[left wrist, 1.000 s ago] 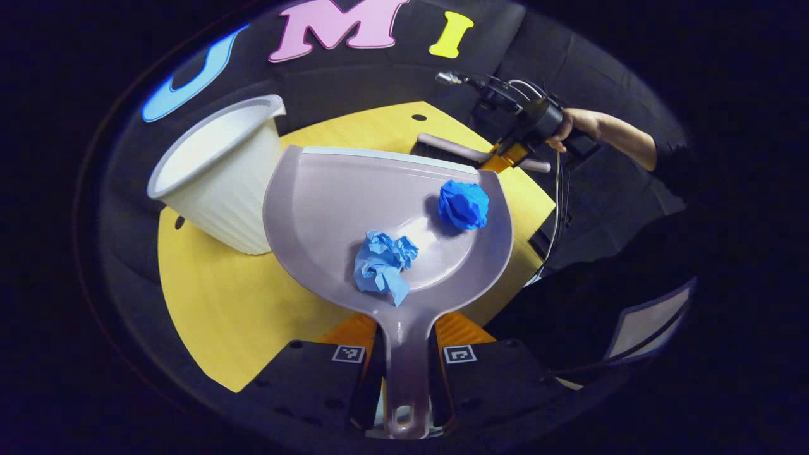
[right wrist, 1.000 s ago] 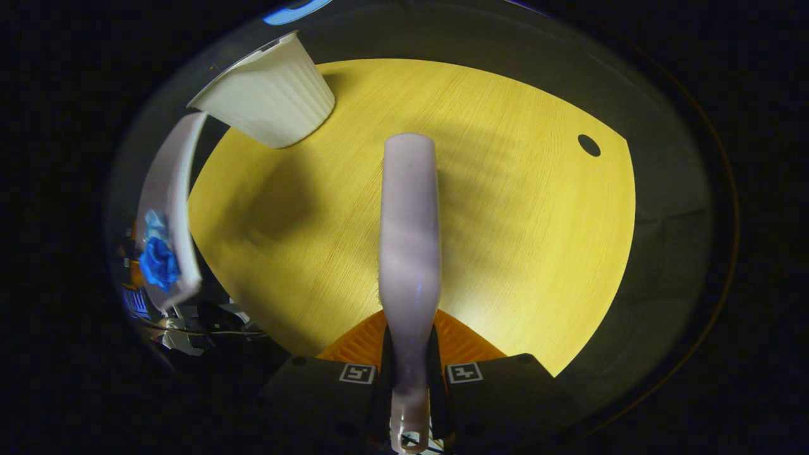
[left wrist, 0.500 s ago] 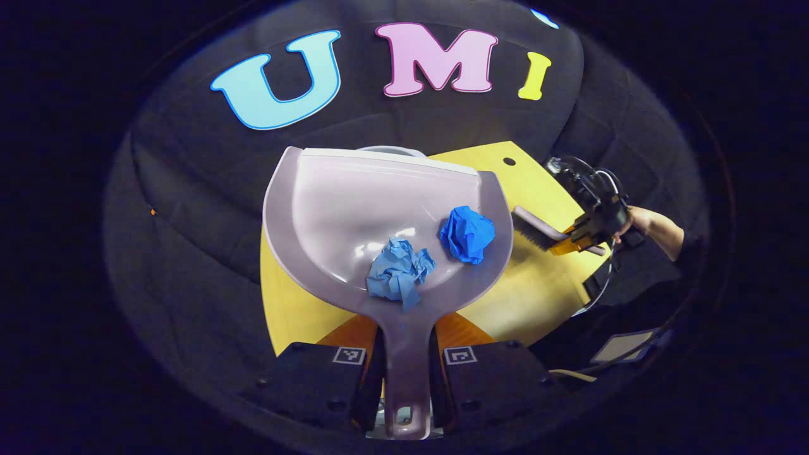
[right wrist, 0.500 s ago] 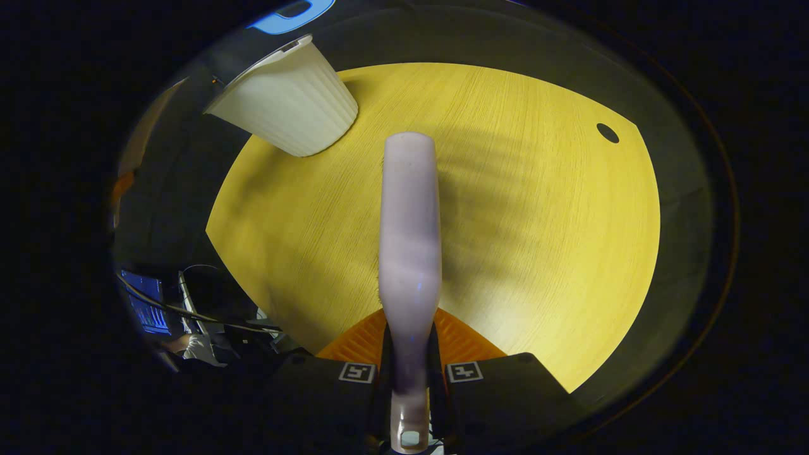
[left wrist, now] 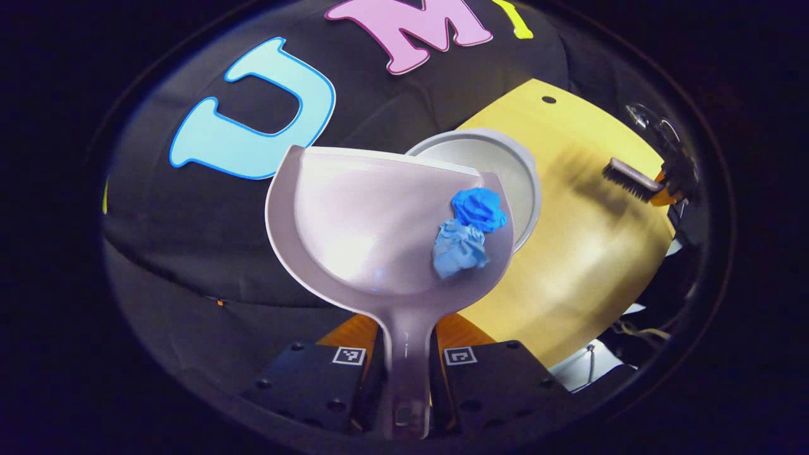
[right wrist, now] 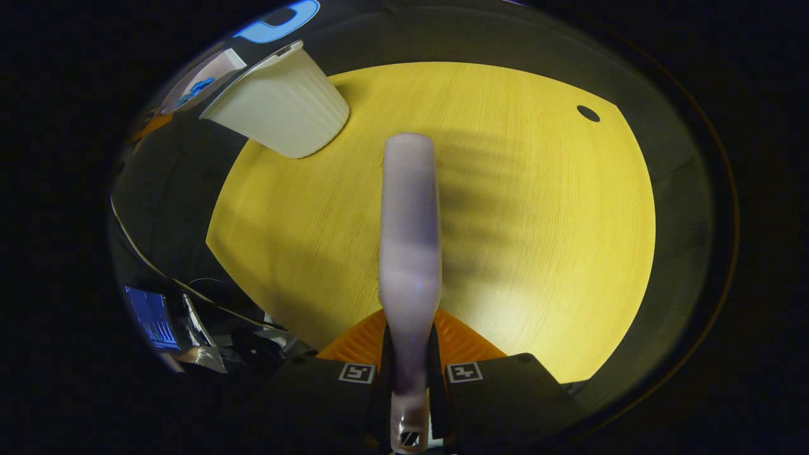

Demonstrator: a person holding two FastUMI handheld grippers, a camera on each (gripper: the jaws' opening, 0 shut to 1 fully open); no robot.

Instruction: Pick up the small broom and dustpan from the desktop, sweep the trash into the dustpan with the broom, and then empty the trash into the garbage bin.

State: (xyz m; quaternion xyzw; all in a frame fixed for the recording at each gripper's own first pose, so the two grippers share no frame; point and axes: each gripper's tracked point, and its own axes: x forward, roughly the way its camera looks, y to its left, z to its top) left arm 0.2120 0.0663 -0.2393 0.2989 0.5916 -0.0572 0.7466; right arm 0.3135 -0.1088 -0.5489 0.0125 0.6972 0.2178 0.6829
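My left gripper point(left wrist: 407, 354) is shut on the handle of the pale grey dustpan point(left wrist: 354, 227), which is held up in the air and rolled toward its right side. Two crumpled blue paper balls point(left wrist: 471, 230) lie together against the pan's right wall, just beside the open mouth of the white garbage bin point(left wrist: 505, 161) behind it. In the right gripper view, my right gripper point(right wrist: 409, 373) is shut on the small broom point(right wrist: 409, 240), held over the yellow desktop point(right wrist: 537, 221). The bin point(right wrist: 281, 110) stands at the desktop's far left there. The broom's bristle head point(left wrist: 626, 178) also shows far right in the left gripper view.
The yellow desktop point(left wrist: 588, 253) has a small round hole point(right wrist: 588, 114) near its far right edge. Cables and a lit screen point(right wrist: 152, 316) lie beyond the desktop's left edge in the right gripper view. Black cloth wall stands behind the bin.
The dustpan has swung over to the bin and rolled to its right; the two blue balls slid together against its right wall. The broom has stayed almost still over the desktop.
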